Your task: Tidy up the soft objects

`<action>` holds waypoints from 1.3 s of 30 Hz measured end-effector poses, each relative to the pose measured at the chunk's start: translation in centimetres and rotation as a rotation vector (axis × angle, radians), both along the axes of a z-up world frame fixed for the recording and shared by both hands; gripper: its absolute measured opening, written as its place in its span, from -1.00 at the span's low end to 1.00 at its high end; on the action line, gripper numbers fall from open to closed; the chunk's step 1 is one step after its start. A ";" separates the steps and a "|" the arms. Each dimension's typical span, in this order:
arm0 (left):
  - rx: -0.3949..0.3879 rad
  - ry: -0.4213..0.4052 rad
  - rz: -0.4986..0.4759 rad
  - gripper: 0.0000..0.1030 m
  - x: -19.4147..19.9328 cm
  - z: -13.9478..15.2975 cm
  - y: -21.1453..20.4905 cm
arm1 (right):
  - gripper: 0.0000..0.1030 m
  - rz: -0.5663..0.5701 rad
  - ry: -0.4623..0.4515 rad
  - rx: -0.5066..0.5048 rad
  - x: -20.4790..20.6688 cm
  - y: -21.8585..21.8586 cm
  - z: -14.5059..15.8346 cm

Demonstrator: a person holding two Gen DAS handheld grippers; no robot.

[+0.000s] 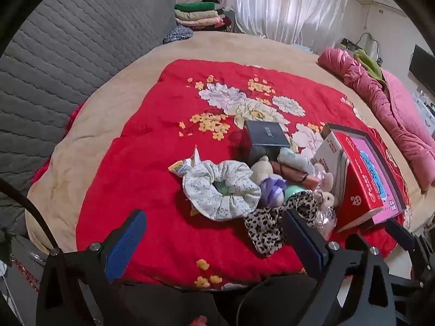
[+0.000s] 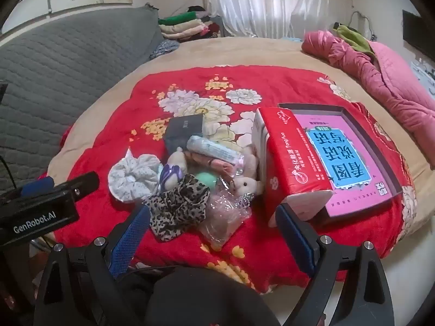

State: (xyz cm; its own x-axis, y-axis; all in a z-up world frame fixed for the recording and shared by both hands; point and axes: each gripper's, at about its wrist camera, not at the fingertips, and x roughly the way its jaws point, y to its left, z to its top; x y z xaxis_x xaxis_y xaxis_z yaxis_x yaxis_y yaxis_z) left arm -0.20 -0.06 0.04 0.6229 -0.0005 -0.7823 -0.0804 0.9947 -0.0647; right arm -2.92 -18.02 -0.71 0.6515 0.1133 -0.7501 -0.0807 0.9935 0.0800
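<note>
On the bed in front of you lies a red floral blanket (image 1: 152,168), and the soft things sit heaped near its middle; your left gripper (image 1: 214,233) hangs above the near edge of that heap with its blue-padded jaws spread wide and nothing between them; your right gripper (image 2: 213,226) does the same, jaws wide and empty, tilted down toward the pile. Nearest your left tongs you have the white floral scrunchie (image 1: 220,187), lying flat with its hole up; just beside it, toward the right finger, lies the leopard-print scrunchie (image 1: 269,222), crumpled and touching a clear plastic bag (image 2: 225,217). Behind these you can see a small white plush rabbit (image 2: 246,183), a purple-and-white soft toy (image 2: 171,176), a mint-green ball (image 2: 206,179) half buried between them, a cream plush bear (image 1: 262,168), and a pale tube (image 2: 214,148) lying across the top of the heap; a dark grey box (image 1: 266,135) stands at the far side, touching the pile. To the right of the heap a red carton (image 2: 293,163) leans on a shallow open box (image 2: 386,160) holding a pink-and-blue booklet (image 2: 339,157); a pink quilt (image 1: 386,103) lies bunched well apart at the bed's far right, and folded clothes (image 1: 198,13) are stacked beyond the grey quilted headboard (image 1: 68,62).
</note>
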 end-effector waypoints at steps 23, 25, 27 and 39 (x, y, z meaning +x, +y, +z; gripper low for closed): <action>-0.007 0.055 -0.017 0.94 0.3 -0.3 -1.1 | 0.82 -0.019 -0.010 0.029 0.2 -0.6 0.5; -0.008 0.051 -0.018 0.94 0.2 -0.2 -1.1 | 0.82 -0.018 -0.011 0.030 0.2 -0.6 0.6; -0.006 0.050 -0.018 0.94 0.2 -0.1 -1.2 | 0.82 -0.017 -0.009 0.032 0.2 -0.7 0.5; -0.001 0.052 -0.013 0.94 0.3 0.1 -1.1 | 0.82 -0.022 -0.016 0.032 0.1 -0.9 0.7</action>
State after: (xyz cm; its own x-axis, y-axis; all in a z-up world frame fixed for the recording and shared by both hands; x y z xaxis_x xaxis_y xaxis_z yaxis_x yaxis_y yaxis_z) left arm 0.07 -1.18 0.15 0.5812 -0.0095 -0.8137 -0.0704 0.9956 -0.0620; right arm -2.82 -18.96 -0.01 0.6661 0.1230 -0.7356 -0.0605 0.9920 0.1111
